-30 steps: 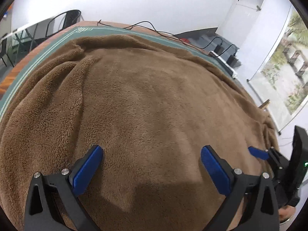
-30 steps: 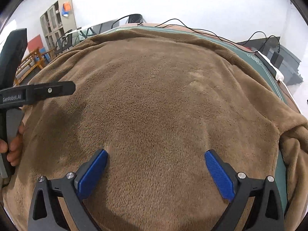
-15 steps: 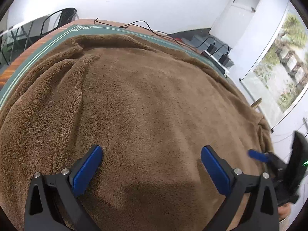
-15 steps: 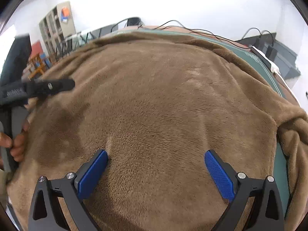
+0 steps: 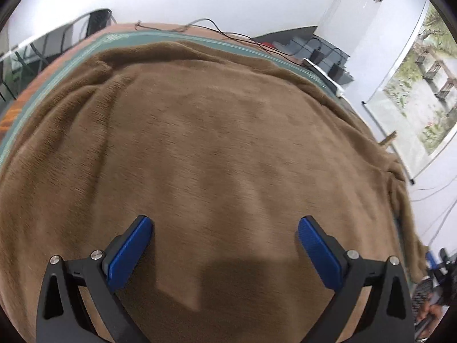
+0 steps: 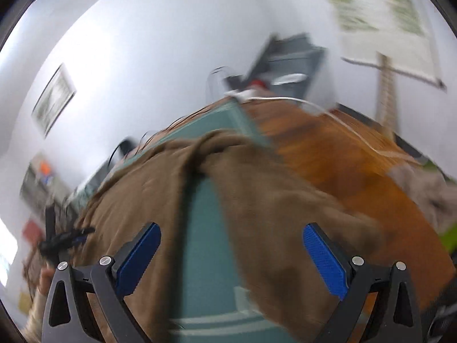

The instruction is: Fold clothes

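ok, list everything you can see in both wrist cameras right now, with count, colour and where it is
fleece garment: one, brown, spread over the table
table mat: one, green with pale border, under the garment
table: one, orange-brown wood, bare right of the mat
cables: several, black, far table edge
landscape scroll: one, green and white, right wall
framed picture: one, pale, left wall, blurred
left gripper: one, black with blue pads, open above the garment
right gripper: one, same colours, open over the sleeve area
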{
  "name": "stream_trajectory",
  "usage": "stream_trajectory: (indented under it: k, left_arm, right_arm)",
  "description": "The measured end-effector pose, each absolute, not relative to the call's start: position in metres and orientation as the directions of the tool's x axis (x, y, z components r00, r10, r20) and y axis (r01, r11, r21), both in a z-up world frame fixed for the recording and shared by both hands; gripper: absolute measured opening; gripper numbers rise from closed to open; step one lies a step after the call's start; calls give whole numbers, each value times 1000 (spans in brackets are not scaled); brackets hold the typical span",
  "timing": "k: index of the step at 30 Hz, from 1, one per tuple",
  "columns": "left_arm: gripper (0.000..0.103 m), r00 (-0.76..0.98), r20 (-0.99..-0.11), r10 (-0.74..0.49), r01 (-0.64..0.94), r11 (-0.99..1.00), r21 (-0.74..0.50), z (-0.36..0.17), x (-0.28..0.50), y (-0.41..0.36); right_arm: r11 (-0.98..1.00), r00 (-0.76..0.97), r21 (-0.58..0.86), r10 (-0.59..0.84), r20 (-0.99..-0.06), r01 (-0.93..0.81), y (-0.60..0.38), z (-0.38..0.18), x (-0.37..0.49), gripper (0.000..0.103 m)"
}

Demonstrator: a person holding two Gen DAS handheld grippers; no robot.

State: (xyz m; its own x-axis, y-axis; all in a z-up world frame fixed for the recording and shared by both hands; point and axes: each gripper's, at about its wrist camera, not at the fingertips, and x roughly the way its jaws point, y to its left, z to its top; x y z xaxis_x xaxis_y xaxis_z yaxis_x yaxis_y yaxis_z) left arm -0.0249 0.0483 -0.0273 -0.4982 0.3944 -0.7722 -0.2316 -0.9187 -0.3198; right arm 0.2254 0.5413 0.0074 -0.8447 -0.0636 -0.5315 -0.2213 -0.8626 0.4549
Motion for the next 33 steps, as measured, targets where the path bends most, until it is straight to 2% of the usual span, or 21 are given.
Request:
stream_trajectory:
  k: [3,6,8,10,11,16,28,32,33]
  left_arm:
    - [103,-463,-790,402,-253,-914,-317,-26,-20,63]
    - [103,-447,-803,396,-278,-914,-295,-26,-14,78]
    - [103,-443,-801,403,-293,-909,-296,-26,-11,85]
    - [103,-439,-800,409,-299,-906,-299,-27,-11,88]
    - [103,-438,-801,408,-300,-906,-298,-28,-10,89]
    - [103,-448,-798,402,-305,-909,-286,-30,-11,91]
    - [103,-488,-816,311,-367,-921,-131,-36,1,105]
    - [103,-485,-809,331,-366,-917,-156,-35,0,101]
    - [103,-485,-808,335,-366,-917,-161,-35,0,100]
  right_arm:
    - [-827,-851,496,-40,-523,-265,561,1,243,99]
    - [-787,-855,543,-39,-518,-293,579,-8,250,90]
    - [-764,-858,571,-45,-512,-300,587,-12,253,72]
    - [-756,-858,588,-69,-509,-288,591,-14,253,59]
    - [-756,-857,593,-83,-508,-278,591,-15,253,57]
    - [-725,-863,640,-130,-489,-254,594,-25,246,55]
    - [-697,-862,669,-144,-485,-260,617,-39,220,54]
    - [-728,-861,639,-135,-490,-250,611,-36,211,19]
    - [-743,-864,621,-120,-489,-249,608,-32,211,16]
